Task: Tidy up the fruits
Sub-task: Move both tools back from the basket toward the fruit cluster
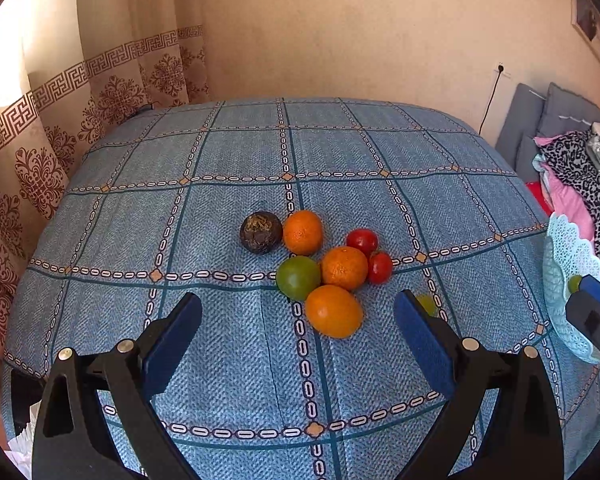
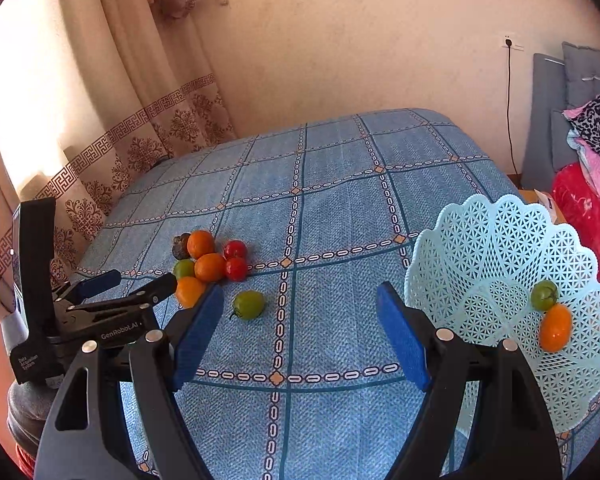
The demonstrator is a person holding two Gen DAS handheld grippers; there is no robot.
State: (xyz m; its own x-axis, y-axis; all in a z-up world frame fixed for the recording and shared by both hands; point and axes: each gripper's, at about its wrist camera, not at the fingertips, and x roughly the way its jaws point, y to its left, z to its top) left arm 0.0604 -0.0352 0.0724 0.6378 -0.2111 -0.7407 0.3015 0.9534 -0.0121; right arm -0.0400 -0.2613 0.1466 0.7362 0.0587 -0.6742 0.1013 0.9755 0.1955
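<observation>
A cluster of fruit lies mid-table in the left wrist view: a dark wrinkled fruit [image 1: 261, 233], three oranges [image 1: 302, 232] [image 1: 344, 268] [image 1: 333, 311], two red tomatoes [image 1: 362, 241] [image 1: 380, 267] and a green tomato [image 1: 298, 278]. My left gripper [image 1: 298, 304] hovers open just in front of the cluster, holding nothing. A lone green tomato [image 2: 249, 305] lies apart, near the left finger of my open, empty right gripper [image 2: 300, 296]. The pale blue lattice basket [image 2: 480, 240] stands at the right and holds a green tomato [image 2: 544, 295] and an orange fruit [image 2: 555, 327].
A blue checked cloth [image 1: 240, 152] covers the table. Patterned curtains [image 1: 52, 128] hang along its left side and a plain wall lies behind. Piled clothes and grey cushions [image 2: 588, 140] sit beyond the right edge. My left gripper [image 2: 146, 276] shows at the right wrist view's left.
</observation>
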